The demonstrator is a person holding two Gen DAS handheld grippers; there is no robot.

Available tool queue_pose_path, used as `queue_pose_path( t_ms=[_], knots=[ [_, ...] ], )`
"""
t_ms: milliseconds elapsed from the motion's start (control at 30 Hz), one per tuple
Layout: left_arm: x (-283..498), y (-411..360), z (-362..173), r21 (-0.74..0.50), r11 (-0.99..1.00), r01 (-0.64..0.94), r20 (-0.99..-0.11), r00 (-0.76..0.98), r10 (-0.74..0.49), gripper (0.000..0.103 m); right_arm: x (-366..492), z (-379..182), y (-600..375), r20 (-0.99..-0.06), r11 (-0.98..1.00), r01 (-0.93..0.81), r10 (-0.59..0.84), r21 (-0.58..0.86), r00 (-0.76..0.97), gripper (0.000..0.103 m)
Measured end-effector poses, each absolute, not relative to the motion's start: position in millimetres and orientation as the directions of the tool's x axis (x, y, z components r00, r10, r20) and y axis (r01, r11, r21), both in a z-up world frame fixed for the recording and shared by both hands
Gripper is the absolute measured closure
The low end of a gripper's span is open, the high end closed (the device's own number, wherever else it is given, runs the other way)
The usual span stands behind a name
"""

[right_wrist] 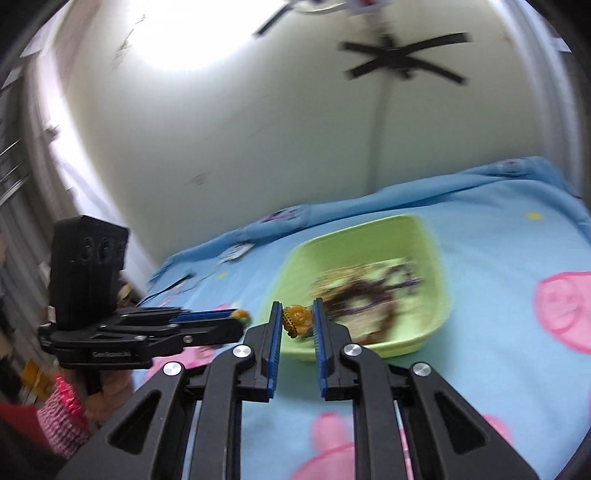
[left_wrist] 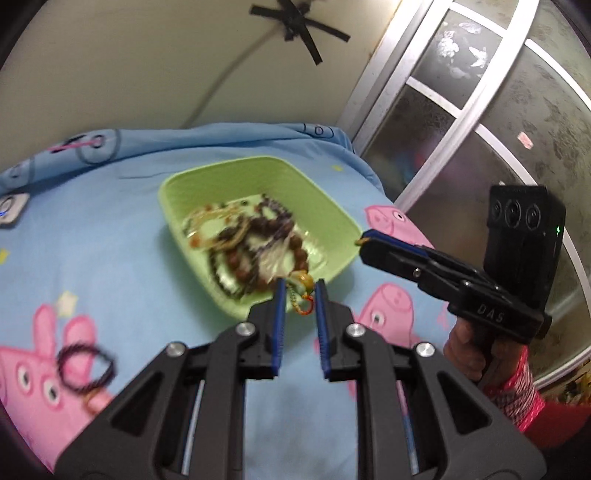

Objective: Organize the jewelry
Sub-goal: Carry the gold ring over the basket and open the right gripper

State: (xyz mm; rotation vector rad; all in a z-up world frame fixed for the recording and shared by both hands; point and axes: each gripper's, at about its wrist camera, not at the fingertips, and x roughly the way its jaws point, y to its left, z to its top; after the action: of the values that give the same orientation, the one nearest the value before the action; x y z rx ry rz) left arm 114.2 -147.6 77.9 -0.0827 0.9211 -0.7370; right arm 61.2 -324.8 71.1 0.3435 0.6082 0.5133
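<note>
- My left claw [left_wrist: 299,291] hangs over the near rim of the green bowl [left_wrist: 332,214], its blue pads nearly together and pinching a small amber and green charm [left_wrist: 303,282] at their tips.
- An orange beaded tassel [left_wrist: 301,304] dangles from that charm between my left fingers.
- My right claw [right_wrist: 297,314] holds an amber carved pendant [right_wrist: 297,318] between its blue pads, just in front of the bowl's near wall [right_wrist: 369,350] in the right wrist view.
- Seen from the left wrist camera, my right claw [left_wrist: 364,238] shows side-on at the bowl's right edge, pressed shut with a bit of yellow sticking out at its tip.
- From the right wrist camera, my left claw [right_wrist: 238,315] shows side-on too, narrowly parted on the yellow-green charm [right_wrist: 242,314] at its tip.
- The bowl sits on a bed covered by a blue cartoon pig sheet [left_wrist: 110,240]; inside it lies a tangled heap of bead bracelets and necklaces [left_wrist: 251,240], brown, purple and gold, blurred.
- A dark braided bracelet [left_wrist: 86,365] lies alone on the sheet, well apart from the bowl, on a pink pig print.
- A person's hand [left_wrist: 467,354] with a pink patterned sleeve [left_wrist: 517,391] grips my right handle.
- A small white device [left_wrist: 13,208] rests on the sheet at the far left.
- Black tape strips [left_wrist: 295,22] cross on the pale wall behind the bed.
</note>
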Motion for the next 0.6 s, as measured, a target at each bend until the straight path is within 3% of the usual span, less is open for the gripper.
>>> queue_pose_path(
  t_ms=[267, 300, 333, 367, 600],
  knots=[
    [151, -189, 53, -0.362, 0.782, 0.507, -0.767, 0.315, -0.559, 0.088, 96, 43, -350, -0.521, 0.847, -0.263, 0.499, 0.462, 0.692, 0.102],
    [158, -192, 47, -0.367, 0.792, 0.488, -0.787, 0.291, -0.545, 0.082, 96, 42, -352, -0.522, 0.848, -0.253, 0.494, 0.466, 0.696, 0.093],
    [161, -193, 46, -0.374, 0.796, 0.477, -0.793, 0.281, -0.541, 0.079, 96, 42, -354, -0.517, 0.848, -0.238, 0.487, 0.474, 0.704, 0.085],
    [163, -191, 45, -0.38, 0.799, 0.466, -0.792, 0.284, -0.541, 0.077, 98, 43, -359, -0.496, 0.843, -0.238, 0.486, 0.482, 0.719, 0.083],
    [150, -146, 82, -0.389, 0.798, 0.46, -0.72, 0.389, -0.575, 0.077, 79, 63, -359, -0.393, 0.815, -0.287, 0.512, 0.503, 0.764, 0.083]
  ],
)
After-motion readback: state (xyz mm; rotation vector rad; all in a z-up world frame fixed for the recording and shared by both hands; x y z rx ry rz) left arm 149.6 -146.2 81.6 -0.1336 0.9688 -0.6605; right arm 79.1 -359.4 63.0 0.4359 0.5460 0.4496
